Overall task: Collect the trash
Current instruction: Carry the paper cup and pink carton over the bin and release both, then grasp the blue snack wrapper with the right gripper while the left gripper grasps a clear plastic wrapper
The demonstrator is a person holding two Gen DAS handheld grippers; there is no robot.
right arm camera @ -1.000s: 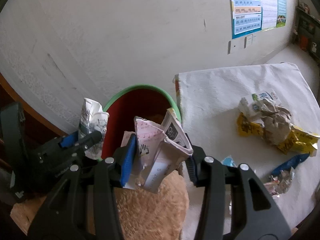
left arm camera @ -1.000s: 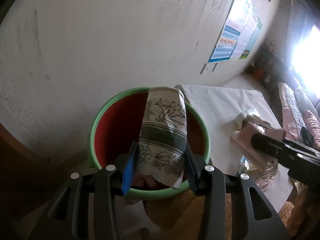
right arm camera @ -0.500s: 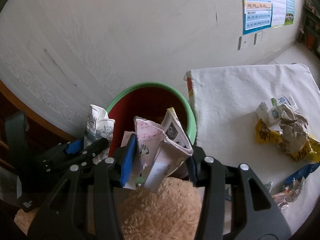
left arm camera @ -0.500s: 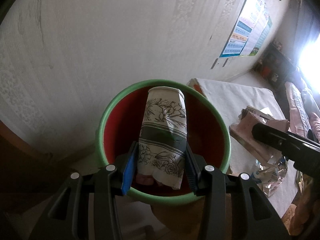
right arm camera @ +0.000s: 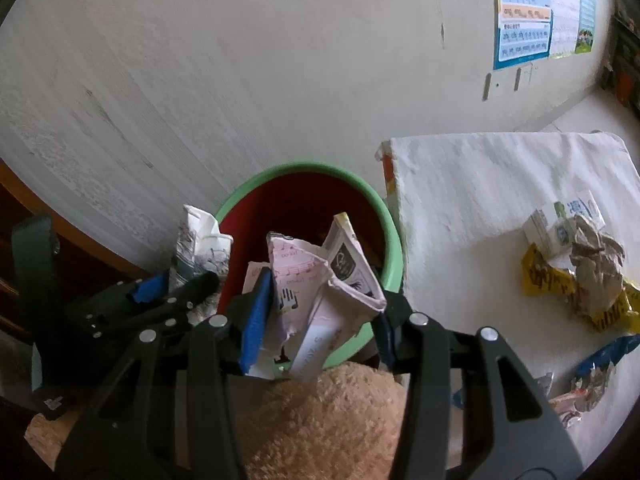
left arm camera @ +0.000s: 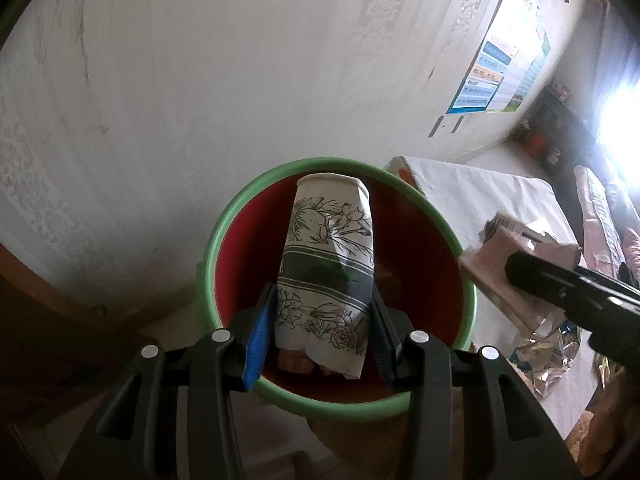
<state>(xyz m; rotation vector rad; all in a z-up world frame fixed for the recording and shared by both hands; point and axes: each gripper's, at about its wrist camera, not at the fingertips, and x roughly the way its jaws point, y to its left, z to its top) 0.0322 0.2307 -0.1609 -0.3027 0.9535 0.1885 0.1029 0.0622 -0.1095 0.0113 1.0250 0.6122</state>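
Observation:
My left gripper is shut on a crushed floral paper cup and holds it over the mouth of a green-rimmed red bin. My right gripper is shut on a crumpled pink paper carton at the near rim of the same bin. The left gripper with its cup shows at the bin's left in the right wrist view. The right gripper with its carton shows at the bin's right in the left wrist view.
A white-covered table stands right of the bin, with a small milk carton, crumpled brown paper, a yellow wrapper and blue and foil wrappers. A tan fuzzy surface lies below the grippers. A white wall stands behind.
Both grippers have moved closer to the bin with their loads. The cup now hangs over the bin's opening; the carton has come to its near rim.

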